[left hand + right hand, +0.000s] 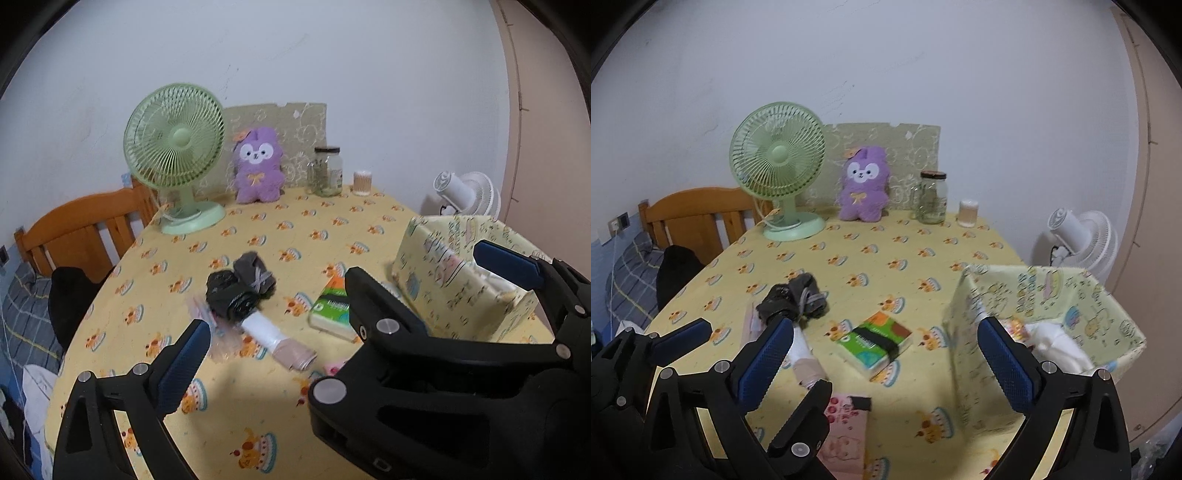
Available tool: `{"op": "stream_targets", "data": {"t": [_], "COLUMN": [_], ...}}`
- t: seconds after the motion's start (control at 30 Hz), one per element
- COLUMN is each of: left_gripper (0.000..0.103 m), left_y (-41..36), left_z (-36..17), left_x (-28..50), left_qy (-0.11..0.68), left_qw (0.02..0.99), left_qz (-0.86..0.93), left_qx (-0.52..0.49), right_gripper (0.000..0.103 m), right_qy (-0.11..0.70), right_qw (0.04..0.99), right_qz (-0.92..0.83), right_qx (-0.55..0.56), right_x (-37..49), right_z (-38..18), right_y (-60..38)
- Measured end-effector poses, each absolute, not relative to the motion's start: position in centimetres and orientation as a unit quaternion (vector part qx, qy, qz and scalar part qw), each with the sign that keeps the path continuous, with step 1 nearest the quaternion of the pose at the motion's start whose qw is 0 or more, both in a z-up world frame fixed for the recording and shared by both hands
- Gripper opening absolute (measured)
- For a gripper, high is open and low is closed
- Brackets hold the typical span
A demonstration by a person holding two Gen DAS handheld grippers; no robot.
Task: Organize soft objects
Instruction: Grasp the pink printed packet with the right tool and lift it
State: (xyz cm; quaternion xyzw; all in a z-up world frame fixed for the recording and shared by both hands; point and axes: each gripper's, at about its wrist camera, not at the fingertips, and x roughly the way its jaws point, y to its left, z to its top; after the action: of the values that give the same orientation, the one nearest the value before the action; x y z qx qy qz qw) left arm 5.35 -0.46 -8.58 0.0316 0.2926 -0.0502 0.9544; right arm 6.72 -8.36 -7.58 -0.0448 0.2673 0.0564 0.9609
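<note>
Both tools hang released over the worktop point(923, 243): the rolled socks point(240, 291) lie ahead of the left tool point(347, 291), the fabric basket point(964, 332) between the right tool's point(886, 354) fingers.

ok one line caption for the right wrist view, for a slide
Open right gripper above the tissue pack, between rolled socks and the fabric basket.
</note>
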Motion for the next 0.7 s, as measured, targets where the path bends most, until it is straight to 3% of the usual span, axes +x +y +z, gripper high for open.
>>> {"op": "stream_targets", "data": {"t": [0.27,0.7], "left_gripper": [0.097,0.087], "left_y": [1.2,2.4], "left_z": [-11.0,-15.3], "left_x": [5.6,6.9], "left_qy": [0.314,0.358], "left_qw": [0.949,0.933], "left_qz": [-0.034,-0.011], "left_qx": [0.020,0.021], "right_gripper": [0.101,0.092], "right_qy": [0.277,0.319], "right_qw": [0.958,0.945], "right_qz": [0.068,0.050], "right_qx": [-0.038,-0.046], "right_x": [7.0,8.3], "right_z": [-10.0,-14.5], "right_y": [-7.0,-6.0]}}
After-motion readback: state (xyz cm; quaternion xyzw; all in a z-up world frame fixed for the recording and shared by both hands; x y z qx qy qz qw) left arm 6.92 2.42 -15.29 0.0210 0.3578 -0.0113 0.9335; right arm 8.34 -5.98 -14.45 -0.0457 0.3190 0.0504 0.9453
